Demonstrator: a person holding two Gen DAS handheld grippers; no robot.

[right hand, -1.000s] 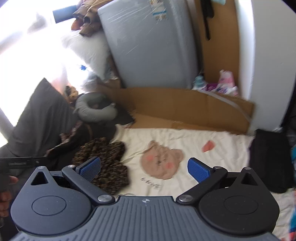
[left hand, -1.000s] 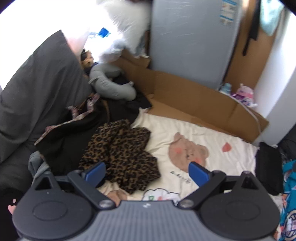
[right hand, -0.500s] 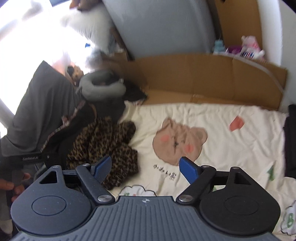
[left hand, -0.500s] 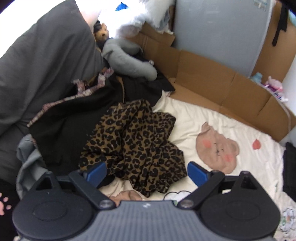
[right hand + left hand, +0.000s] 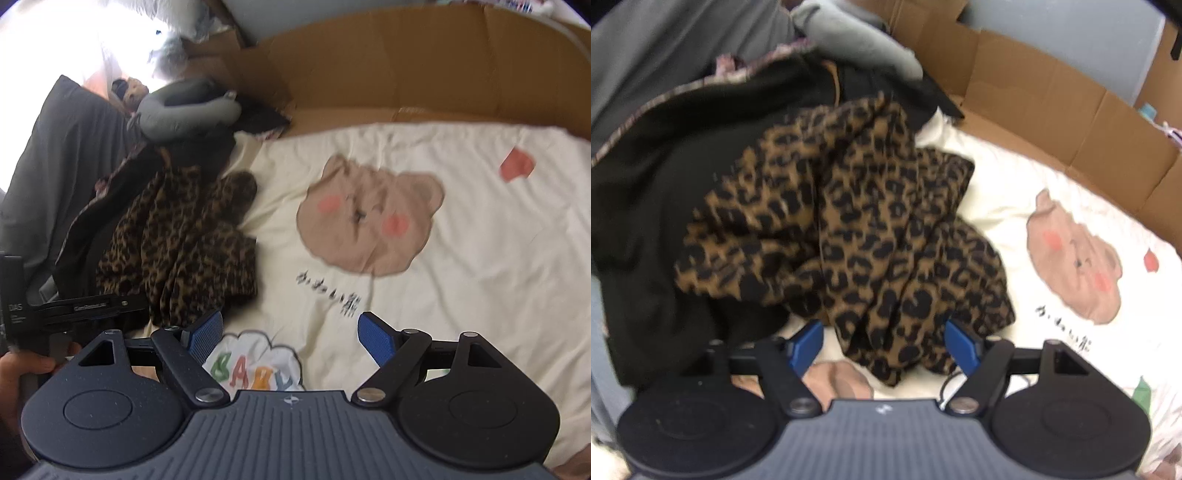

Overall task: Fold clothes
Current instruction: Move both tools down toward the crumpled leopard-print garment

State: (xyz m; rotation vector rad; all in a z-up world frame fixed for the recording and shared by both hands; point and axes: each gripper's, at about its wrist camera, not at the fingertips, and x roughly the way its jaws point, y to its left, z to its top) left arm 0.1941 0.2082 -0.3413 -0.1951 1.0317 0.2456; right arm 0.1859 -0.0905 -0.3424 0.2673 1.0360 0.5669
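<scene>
One leopard-print garment (image 5: 857,236) lies crumpled on the cream bed sheet (image 5: 1015,192), its left part resting over one black garment (image 5: 665,192) with a patterned trim; how the black one is shaped under it is hard to make out. The left gripper (image 5: 884,341) hangs just over the leopard cloth's near hem, its two blue fingers (image 5: 807,345) spread wide on either side of the hem and holding nothing; whether they touch the cloth cannot be told. The right gripper (image 5: 291,338) sits above the bare sheet right of the pile, its fingers (image 5: 376,338) equally wide apart and empty, over a cloud print reading "BABY" (image 5: 255,369). One bear print (image 5: 369,218) shows on the sheet. A grey neck pillow (image 5: 188,110) lies behind the clothes, and brown cardboard (image 5: 406,59) lines the bed's far edge. The window area is blown out white.
</scene>
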